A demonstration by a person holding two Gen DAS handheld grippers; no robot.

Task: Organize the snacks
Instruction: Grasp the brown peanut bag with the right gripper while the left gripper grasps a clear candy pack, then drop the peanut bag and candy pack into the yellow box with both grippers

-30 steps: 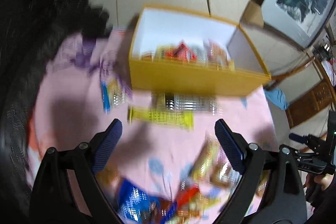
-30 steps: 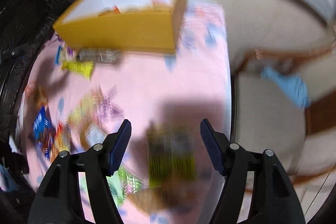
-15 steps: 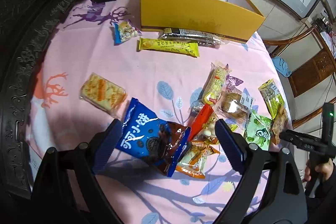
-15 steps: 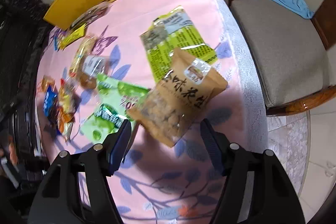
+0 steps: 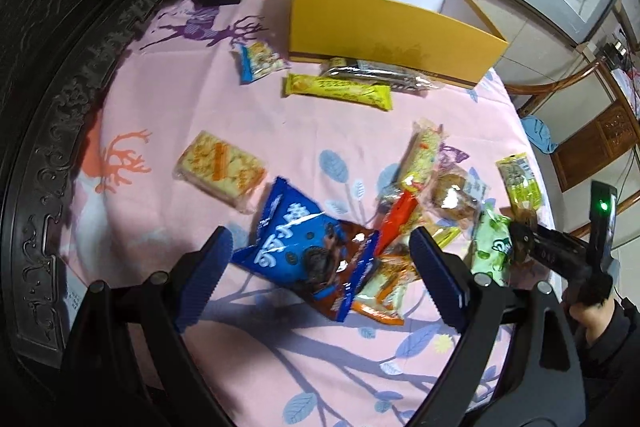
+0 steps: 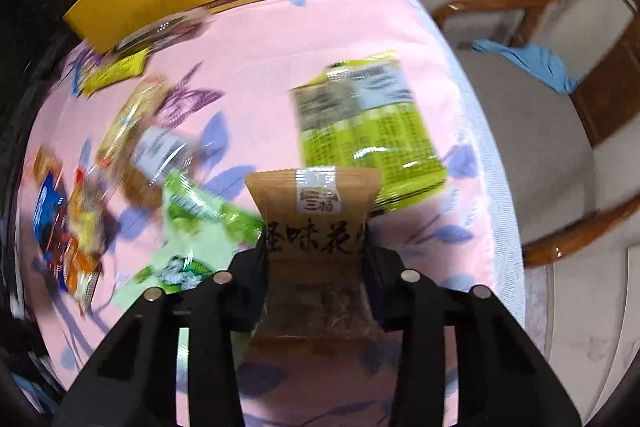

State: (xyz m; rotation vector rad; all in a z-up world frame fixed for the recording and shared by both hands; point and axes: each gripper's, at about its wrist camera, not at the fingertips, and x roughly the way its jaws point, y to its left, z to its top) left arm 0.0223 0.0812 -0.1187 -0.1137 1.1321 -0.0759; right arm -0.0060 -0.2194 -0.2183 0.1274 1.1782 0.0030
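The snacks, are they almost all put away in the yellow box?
Not yet. In these views the inside of the yellow box shows only bare white wall. In hand: the right hand-held gripper is shut on a brown peanut bag. The left hand-held gripper is open over the blue cookie bag. Left on the pink tablecloth: the yellow bar, a cracker pack, green packets and more.

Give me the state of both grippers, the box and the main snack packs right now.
Left gripper: open, over the blue pack, not gripping.
Right gripper: shut on the brown pack.
Box: open-topped, upright; contents not visible.
Blue pack: lying flat on the tablecloth.
Yellow bar: lying flat near the box.
Green pack: lying flat, sealed.
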